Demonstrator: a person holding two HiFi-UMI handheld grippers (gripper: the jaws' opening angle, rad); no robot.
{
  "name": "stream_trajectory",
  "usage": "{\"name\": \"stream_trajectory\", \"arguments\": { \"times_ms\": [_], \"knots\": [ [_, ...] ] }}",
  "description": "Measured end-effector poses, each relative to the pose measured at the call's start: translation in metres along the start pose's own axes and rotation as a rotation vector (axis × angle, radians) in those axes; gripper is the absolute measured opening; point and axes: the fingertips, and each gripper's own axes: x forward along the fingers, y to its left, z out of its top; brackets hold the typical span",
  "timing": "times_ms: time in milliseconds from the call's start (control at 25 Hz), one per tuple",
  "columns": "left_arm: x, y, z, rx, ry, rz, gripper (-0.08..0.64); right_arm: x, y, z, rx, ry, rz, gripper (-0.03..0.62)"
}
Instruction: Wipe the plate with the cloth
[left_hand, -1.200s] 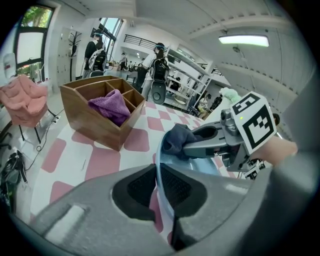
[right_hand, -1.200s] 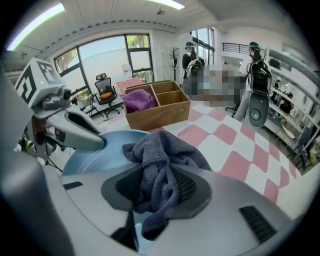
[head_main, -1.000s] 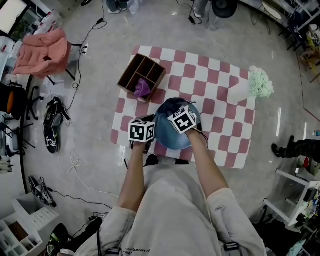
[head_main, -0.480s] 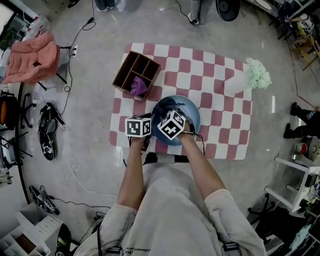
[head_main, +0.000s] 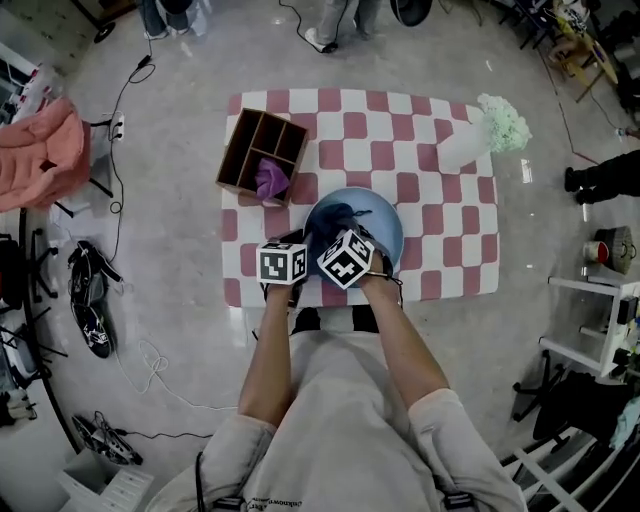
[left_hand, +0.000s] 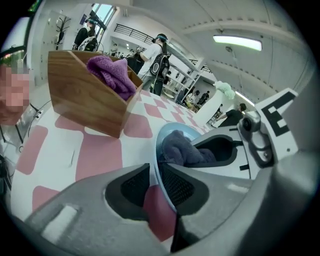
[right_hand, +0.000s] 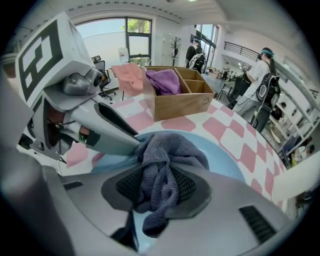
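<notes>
Head view shows a round pale-blue plate (head_main: 388, 222) at the middle of the near edge of the pink-and-white checked mat (head_main: 450, 230) on the floor, directly under both hands. The left tongs (left_hand: 156, 185) are clamped on the plate's near-left rim. The right tongs (right_hand: 159, 187) are clamped on a bunched dark grey-blue towelling cloth (right_hand: 165, 155), which rests on the plate's face. The bare blue surface lies beyond and to the right of the cloth, so I'd guess the wipe has to sweep that way, and the right hand is the one to do it. Only the gripper views show these grips, as the marker cubes cover them from above. From above you also see the divided wooden box (head_main: 262, 155) at the far-left corner.
</notes>
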Motion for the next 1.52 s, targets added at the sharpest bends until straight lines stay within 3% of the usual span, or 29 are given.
{"name": "stream_trajectory", "arguments": {
  "times_ms": [240, 440, 680, 760, 880, 1040, 1320, 1520],
  "knots": [
    [-0.005, -0.002, 0.011, 0.060, -0.088, -0.028, 0.089, -0.017, 0.007, -0.034, 0.122, 0.034, -0.040, 0.133],
    [-0.028, 0.004, 0.026, 0.096, -0.187, 0.041, 0.087, -0.026, 0.010, -0.045, 0.164, 0.022, -0.061, 0.133],
    [-0.056, -0.016, 0.013, 0.091, -0.256, 0.134, 0.087, -0.040, 0.018, -0.076, 0.135, 0.063, -0.013, 0.133],
    [-0.062, -0.030, 0.002, 0.072, -0.265, 0.153, 0.086, -0.054, 0.012, -0.082, 0.141, 0.011, -0.051, 0.133],
    [-0.067, -0.056, -0.015, 0.041, -0.271, 0.163, 0.035, -0.089, -0.003, -0.091, 0.204, -0.165, -0.139, 0.133],
    [-0.074, -0.097, -0.036, 0.030, -0.283, 0.183, 0.011, -0.132, -0.006, -0.120, 0.304, -0.337, -0.156, 0.133],
    [-0.070, -0.175, -0.097, 0.056, -0.282, 0.212, 0.009, -0.169, 0.011, -0.185, 0.306, -0.372, -0.112, 0.133],
    [-0.085, -0.193, -0.112, 0.042, -0.343, 0.264, 0.010, -0.184, 0.025, -0.205, 0.294, -0.393, -0.077, 0.133]
  ]
}}
